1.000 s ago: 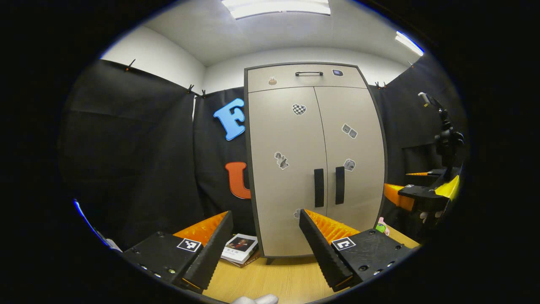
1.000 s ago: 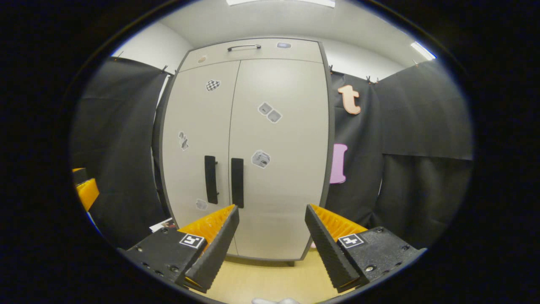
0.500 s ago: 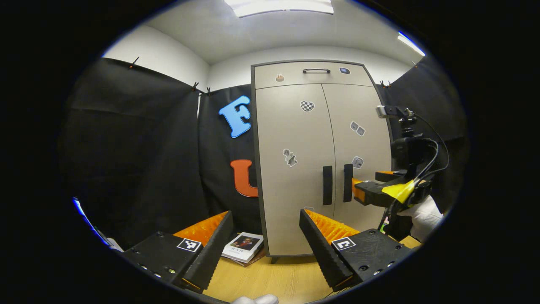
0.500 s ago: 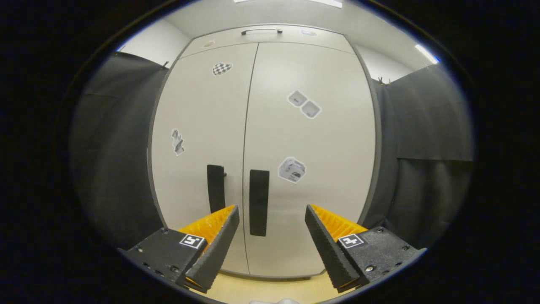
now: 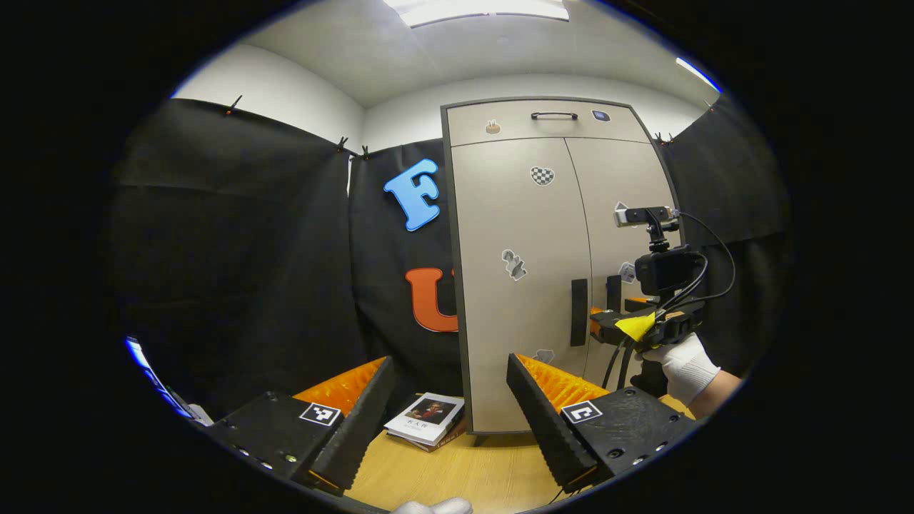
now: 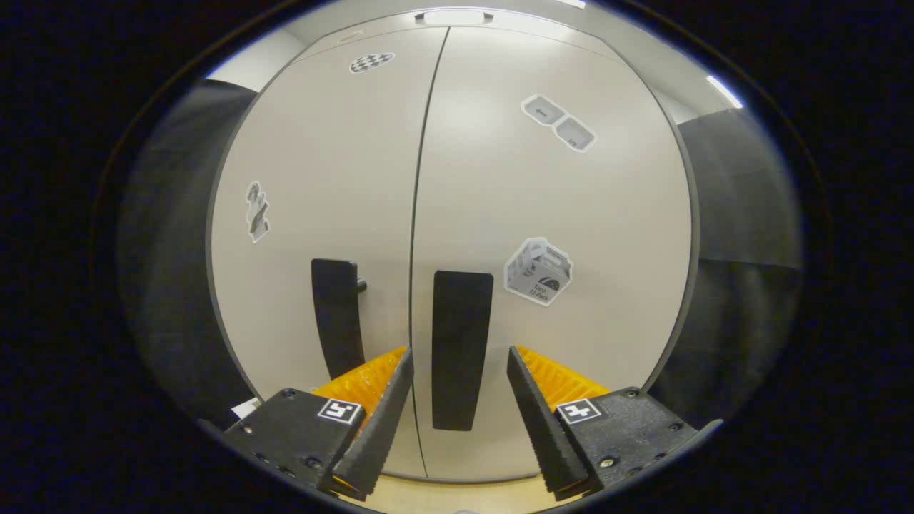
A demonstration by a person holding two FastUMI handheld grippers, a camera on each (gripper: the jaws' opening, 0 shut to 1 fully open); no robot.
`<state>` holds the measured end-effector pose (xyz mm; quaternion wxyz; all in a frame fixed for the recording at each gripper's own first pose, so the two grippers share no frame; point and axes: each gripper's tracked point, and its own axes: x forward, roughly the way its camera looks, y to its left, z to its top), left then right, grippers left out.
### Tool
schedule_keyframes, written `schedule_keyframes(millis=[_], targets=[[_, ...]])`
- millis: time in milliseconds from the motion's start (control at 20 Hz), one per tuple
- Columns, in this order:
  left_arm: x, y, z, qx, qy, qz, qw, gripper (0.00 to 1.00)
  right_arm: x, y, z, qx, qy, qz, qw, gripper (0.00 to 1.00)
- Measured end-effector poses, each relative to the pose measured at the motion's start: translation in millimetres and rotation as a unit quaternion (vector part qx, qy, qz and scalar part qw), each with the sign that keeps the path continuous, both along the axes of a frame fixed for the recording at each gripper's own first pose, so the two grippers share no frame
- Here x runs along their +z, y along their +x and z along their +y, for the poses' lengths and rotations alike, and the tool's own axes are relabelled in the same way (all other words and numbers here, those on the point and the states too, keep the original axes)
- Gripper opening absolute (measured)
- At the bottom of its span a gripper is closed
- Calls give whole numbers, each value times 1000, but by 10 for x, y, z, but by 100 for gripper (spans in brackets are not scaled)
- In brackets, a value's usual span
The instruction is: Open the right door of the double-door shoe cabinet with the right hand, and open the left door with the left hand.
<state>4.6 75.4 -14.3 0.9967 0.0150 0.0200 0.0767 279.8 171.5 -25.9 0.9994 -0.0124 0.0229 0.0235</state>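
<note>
At the bottom of the right gripper view, the right gripper [image 6: 457, 400] is seen released, its fingers flanking the right door handle [image 6: 461, 350] without touching. Low in the left gripper view, the left gripper [image 5: 450, 414] is spread, with the closed shoe cabinet [image 5: 528, 235] right of centre.

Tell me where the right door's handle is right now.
In the right gripper view, the right door handle stands upright just right of the seam between the closed doors, framed by the open right tongs, with a box sticker to its upper right.
</note>
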Motion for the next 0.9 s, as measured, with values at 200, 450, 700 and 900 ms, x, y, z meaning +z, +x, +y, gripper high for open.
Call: schedule_keyframes(millis=[200,450,700,900], targets=[[-14,35,16,4,1,1,1000,96,-28,75,-25,-9,11,11,1000,65],[-29,48,19,2,-4,4,1000,96,-31,64,6,-7,13,14,1000,46],[-30,43,14,-2,-6,-1,1000,96,-36,31,2,1,9,22,1000,34],[-29,56,16,-2,-9,-6,1000,96,-44,-73,-19,10,6,26,1000,32]])
